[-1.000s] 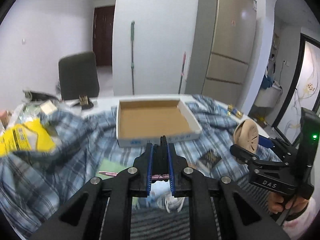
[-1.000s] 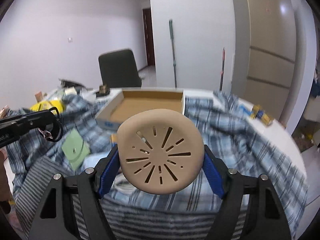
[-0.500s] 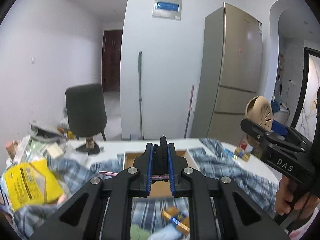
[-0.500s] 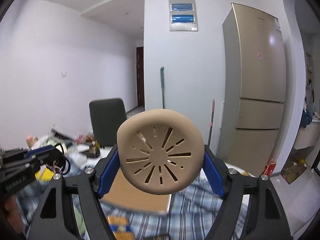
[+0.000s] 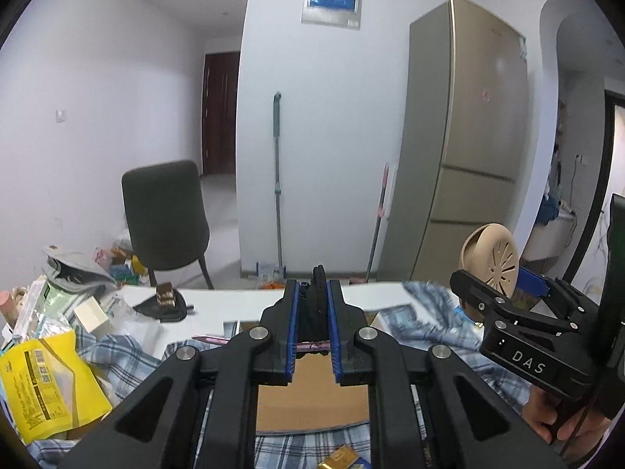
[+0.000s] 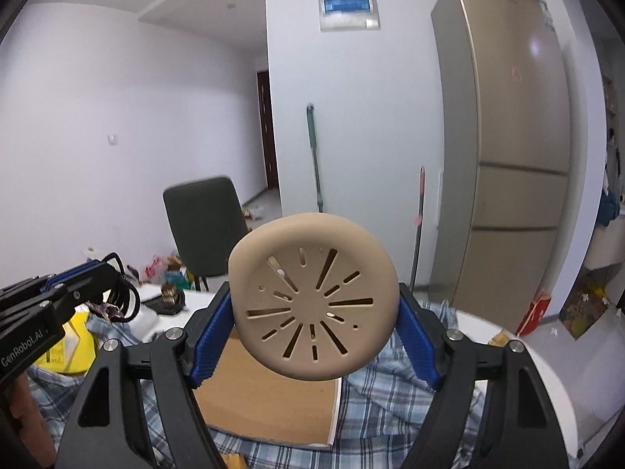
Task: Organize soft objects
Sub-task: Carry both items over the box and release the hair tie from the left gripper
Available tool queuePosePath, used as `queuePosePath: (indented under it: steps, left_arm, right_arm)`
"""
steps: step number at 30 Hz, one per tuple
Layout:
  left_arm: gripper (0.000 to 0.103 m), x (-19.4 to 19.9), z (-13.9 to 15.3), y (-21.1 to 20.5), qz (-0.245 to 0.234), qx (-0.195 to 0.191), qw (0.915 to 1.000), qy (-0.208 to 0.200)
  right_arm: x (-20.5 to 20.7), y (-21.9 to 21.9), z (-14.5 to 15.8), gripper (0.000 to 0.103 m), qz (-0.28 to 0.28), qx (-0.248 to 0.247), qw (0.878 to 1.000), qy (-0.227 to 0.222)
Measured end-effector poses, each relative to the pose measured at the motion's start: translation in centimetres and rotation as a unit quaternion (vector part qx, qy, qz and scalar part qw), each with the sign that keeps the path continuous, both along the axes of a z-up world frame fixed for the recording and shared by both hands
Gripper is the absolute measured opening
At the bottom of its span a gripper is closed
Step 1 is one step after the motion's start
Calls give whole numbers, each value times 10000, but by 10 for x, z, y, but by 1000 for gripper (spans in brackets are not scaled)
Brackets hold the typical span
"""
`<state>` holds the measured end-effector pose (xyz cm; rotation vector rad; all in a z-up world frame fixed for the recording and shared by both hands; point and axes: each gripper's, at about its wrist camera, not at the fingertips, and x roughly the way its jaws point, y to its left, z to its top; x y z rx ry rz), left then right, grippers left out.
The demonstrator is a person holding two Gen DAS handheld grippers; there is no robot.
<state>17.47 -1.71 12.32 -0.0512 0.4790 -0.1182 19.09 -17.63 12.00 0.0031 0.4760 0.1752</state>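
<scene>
My left gripper is shut on a bundle of black hair ties with a pink tag; in the right wrist view the ties' loops hang from its tip at the left. Between the blue pads of my right gripper sits a round beige slotted soft disc, gripped by its edges and facing the camera. The left wrist view shows that disc at the right. Both grippers are raised over an open shallow cardboard box, which lies on the table and looks empty where visible.
A blue plaid cloth covers the white table. A yellow pouch and loose packets lie at the left, and a small cake piece on a black dish sits behind. A dark chair, a mop and a fridge stand beyond.
Both grippers rose and moved forward over the box, which slid from the middle of the views to beneath the fingers. Both grips stayed the same.
</scene>
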Motion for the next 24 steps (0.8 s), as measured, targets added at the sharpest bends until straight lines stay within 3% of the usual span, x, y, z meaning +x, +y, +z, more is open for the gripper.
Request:
queuePosePath:
  steps: [6, 14, 24]
  left_arm:
    - [14, 38, -42, 10, 74, 140, 9974, 698]
    - [14, 82, -106, 20, 64, 183, 9845, 1742]
    - [14, 97, -150, 17, 75, 280, 9723, 2317]
  right_arm:
    - [23, 9, -32, 77, 80, -142, 9986, 496]
    - [49, 26, -86, 77, 365, -309, 9895, 1361]
    - [66, 29, -134, 77, 473, -453, 9762, 2066]
